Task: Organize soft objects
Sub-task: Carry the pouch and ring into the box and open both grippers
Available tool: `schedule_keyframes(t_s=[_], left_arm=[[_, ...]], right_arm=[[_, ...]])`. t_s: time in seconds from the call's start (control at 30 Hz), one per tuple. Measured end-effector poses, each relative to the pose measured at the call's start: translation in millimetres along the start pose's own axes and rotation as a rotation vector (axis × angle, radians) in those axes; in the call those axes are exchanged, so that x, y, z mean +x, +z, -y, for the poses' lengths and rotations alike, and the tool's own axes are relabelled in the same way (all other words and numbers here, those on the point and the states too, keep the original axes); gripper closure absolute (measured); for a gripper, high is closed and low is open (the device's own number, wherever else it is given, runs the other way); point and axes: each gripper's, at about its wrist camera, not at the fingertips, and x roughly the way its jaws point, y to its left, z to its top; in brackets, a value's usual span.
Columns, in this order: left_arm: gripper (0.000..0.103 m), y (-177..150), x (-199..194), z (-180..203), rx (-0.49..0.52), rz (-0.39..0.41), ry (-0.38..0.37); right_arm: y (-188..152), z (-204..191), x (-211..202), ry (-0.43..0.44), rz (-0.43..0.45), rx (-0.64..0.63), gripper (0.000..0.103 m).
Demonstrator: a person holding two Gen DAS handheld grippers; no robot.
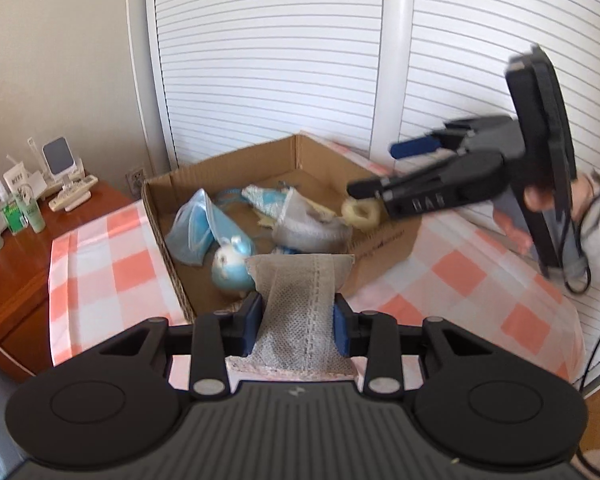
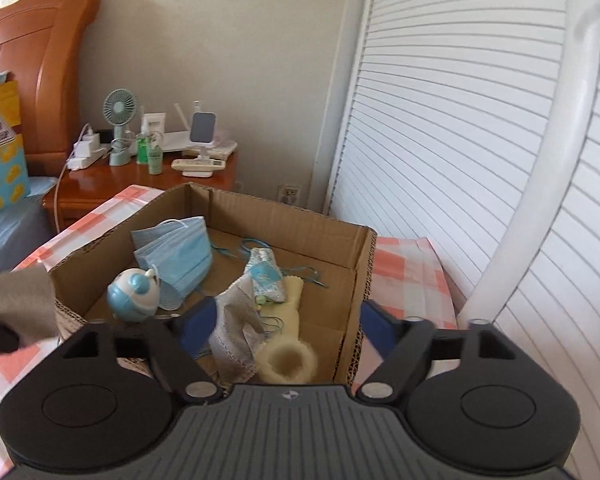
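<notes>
- The left claw (image 1: 298,318) pinches a grey mesh cloth (image 1: 300,300), held above the near edge of the cardboard box (image 1: 236,160).
- The right claw (image 2: 286,326) is spread wide with nothing between its pads, above the box's near side.
- In the box lie blue face masks (image 2: 176,256), a blue-and-white round toy (image 2: 134,294), a cream fuzzy ring (image 2: 286,364) and a second grey cloth (image 2: 232,336).
- The box stands on a checked surface (image 1: 100,256).

A home bedroom: wooden headboard (image 2: 40,60), cluttered nightstand (image 2: 148,184) (fan, remotes), louvered closet doors (image 2: 440,140).
</notes>
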Motion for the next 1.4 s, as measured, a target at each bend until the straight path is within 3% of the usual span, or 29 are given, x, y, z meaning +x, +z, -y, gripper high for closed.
schedule_keyframes(t_s=[0.17, 0.47, 0.5, 0.53, 0.6, 0.67, 0.8, 1.13, 1.23, 1.4], left_arm=[[0.068, 34, 17, -1, 0.023, 0.021, 0.025], [0.065, 98, 75, -2, 0.009, 0.016, 0.069], [0.057, 104, 83, -5, 0.002, 0.017, 0.081], [0.034, 109, 90, -8, -0.017, 0.023, 0.099], [0.006, 116, 100, -13, -0.049, 0.041, 0.122], [0.003, 118, 105, -19, -0.085, 0.073, 0.162], [0.003, 112, 97, -24, -0.131, 0.121, 0.179], [0.001, 70, 31, -1, -0.092, 0.143, 0.194], [0.001, 48, 14, 16, -0.114, 0.107, 0.248], [0.001, 16, 0, 42, -0.169, 0.029, 0.343]], right_arm=[[-14, 3, -13, -0.015, -0.003, 0.060, 0.003], [-26, 4, -43, -0.022, 0.012, 0.107, 0.001], [-26, 5, -44, -0.024, 0.012, 0.111, 0.000], [-26, 5, -44, -0.028, 0.009, 0.115, 0.000], [-26, 6, -44, -0.037, -0.002, 0.120, 0.000], [-26, 6, -45, -0.049, -0.006, 0.122, 0.000], [-25, 5, -50, -0.049, -0.011, 0.151, 0.000], [-28, -8, -71, -0.139, -0.086, 0.236, 0.000], [-33, -15, -80, -0.202, -0.110, 0.258, 0.000], [-43, -24, -92, -0.232, -0.162, 0.261, 0.000]])
